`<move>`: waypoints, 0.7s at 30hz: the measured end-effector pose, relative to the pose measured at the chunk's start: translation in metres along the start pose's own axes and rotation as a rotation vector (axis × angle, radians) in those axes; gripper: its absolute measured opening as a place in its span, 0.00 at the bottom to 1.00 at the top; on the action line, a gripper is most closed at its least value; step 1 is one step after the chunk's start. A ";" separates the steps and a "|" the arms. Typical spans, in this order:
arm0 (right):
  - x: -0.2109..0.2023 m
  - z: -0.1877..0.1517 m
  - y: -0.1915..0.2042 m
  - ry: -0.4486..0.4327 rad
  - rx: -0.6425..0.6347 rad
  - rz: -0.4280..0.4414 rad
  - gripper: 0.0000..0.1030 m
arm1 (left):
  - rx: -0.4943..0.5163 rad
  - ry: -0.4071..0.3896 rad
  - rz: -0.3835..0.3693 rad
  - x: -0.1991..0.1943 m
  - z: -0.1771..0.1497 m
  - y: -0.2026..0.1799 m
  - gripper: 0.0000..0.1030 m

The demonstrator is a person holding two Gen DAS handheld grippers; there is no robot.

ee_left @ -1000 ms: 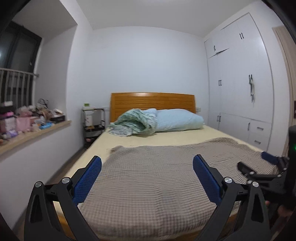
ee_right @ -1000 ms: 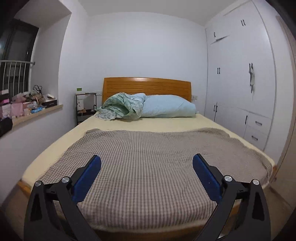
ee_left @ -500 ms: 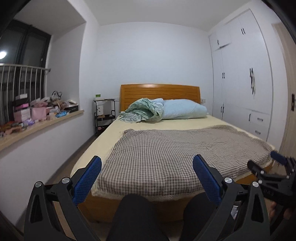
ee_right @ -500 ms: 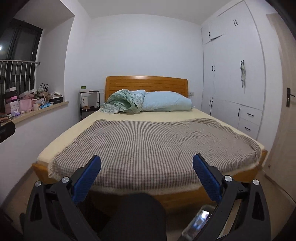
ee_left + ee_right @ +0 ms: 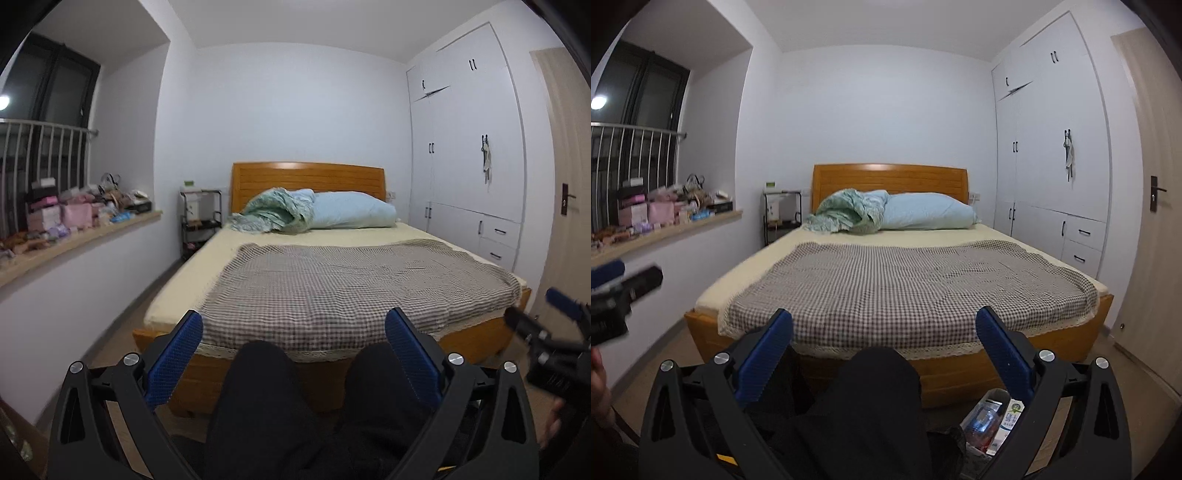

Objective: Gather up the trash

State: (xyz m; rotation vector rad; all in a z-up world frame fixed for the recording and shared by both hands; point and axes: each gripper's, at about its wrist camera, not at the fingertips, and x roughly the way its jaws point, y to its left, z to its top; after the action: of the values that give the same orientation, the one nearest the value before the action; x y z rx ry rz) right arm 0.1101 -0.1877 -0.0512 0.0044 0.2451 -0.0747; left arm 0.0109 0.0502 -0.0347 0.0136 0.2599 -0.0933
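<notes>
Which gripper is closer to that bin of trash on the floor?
Right. The right gripper hangs just above and left of the bin; the left gripper is off to its far left.

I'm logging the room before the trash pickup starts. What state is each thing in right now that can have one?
Left gripper: jaws open, holding nothing.
Right gripper: jaws open, holding nothing.
Brown checked blanket: spread flat over the bed.
Green crumpled quilt: bunched up by the headboard.
Light blue pillow: lying flat against the headboard.
Upper white wardrobe door: ajar, hanging crooked.
Beige room door: whether it is shut cannot be told.
Clear container of bottles and cartons: uncovered, on the floor.
</notes>
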 end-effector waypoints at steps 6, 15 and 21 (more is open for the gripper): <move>-0.002 -0.004 0.006 -0.004 -0.013 0.024 0.92 | 0.008 -0.055 0.016 -0.011 0.006 -0.004 0.93; -0.005 -0.011 0.004 0.006 -0.007 0.037 0.92 | 0.004 -0.050 0.023 -0.010 0.011 -0.004 0.93; -0.007 -0.011 0.001 0.007 0.002 0.029 0.92 | 0.005 -0.051 0.025 -0.010 0.011 -0.004 0.93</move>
State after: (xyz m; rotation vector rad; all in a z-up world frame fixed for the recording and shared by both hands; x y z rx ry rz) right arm 0.1011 -0.1862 -0.0601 0.0098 0.2515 -0.0464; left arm 0.0038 0.0473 -0.0211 0.0197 0.2083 -0.0697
